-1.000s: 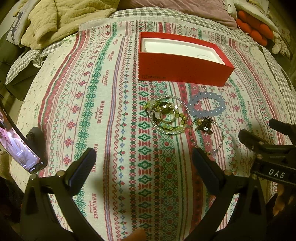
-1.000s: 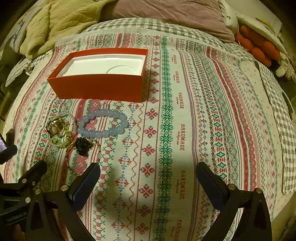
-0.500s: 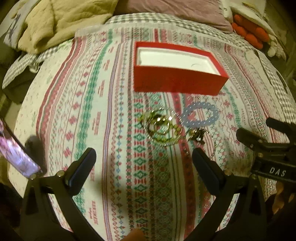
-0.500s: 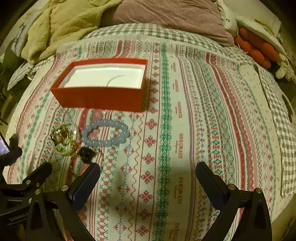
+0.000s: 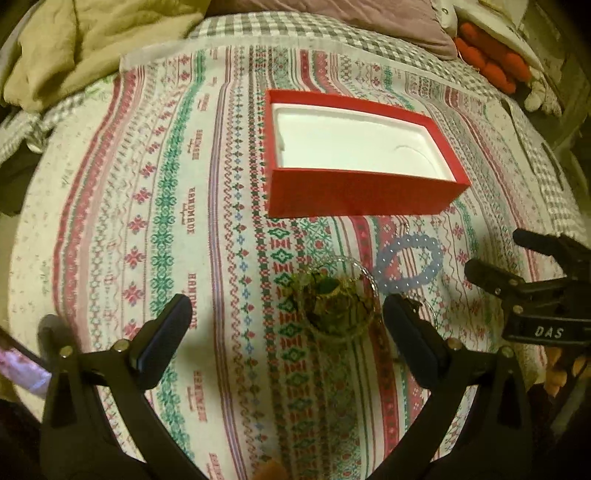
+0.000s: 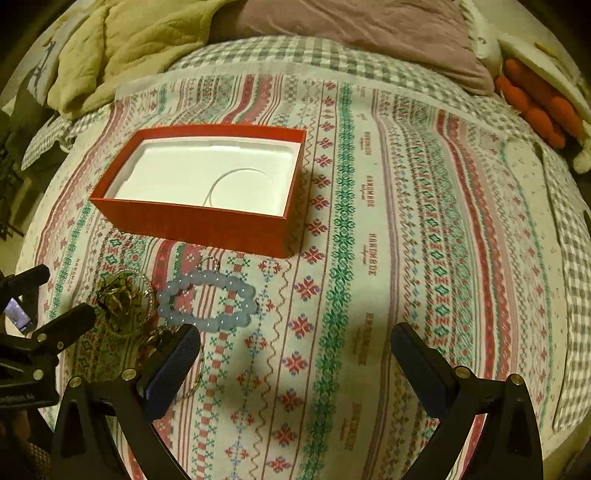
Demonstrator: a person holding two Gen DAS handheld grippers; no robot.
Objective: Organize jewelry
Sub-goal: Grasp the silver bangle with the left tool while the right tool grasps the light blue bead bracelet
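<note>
Spread over the bed is a patterned cloth (image 6: 369, 229) in red, green and white stripes, and everything you are working with lies on it. Behind it you have a checked sheet (image 6: 295, 55), a mauve pillow (image 6: 351, 22) and a rumpled yellow blanket (image 6: 122, 40).

Your red box (image 5: 354, 192) sits open toward the far side of the cloth, its white moulded lining bare. Just in front of it lies the jewelry. A pale blue bead bracelet (image 6: 207, 304) rests flat, apart from the box wall. Right beside it, on its left as your right camera sees it, is a tangled pile of green and gold bracelets (image 5: 338, 299), blurred in your left view, with a clear beaded loop around it. A darker trinket with a thin chain (image 6: 192, 373) lies nearer to you, partly hidden behind a finger of your right gripper.

Your left gripper (image 5: 286, 326) hangs over the cloth with its fingers spread wide, holding nothing; the green and gold pile sits between them, close to the right finger. Your right gripper (image 6: 295, 354) is also spread wide and holding nothing, with the blue bracelet just beyond its left finger. A lit phone screen (image 6: 16, 315) shows at the left edge.
</note>
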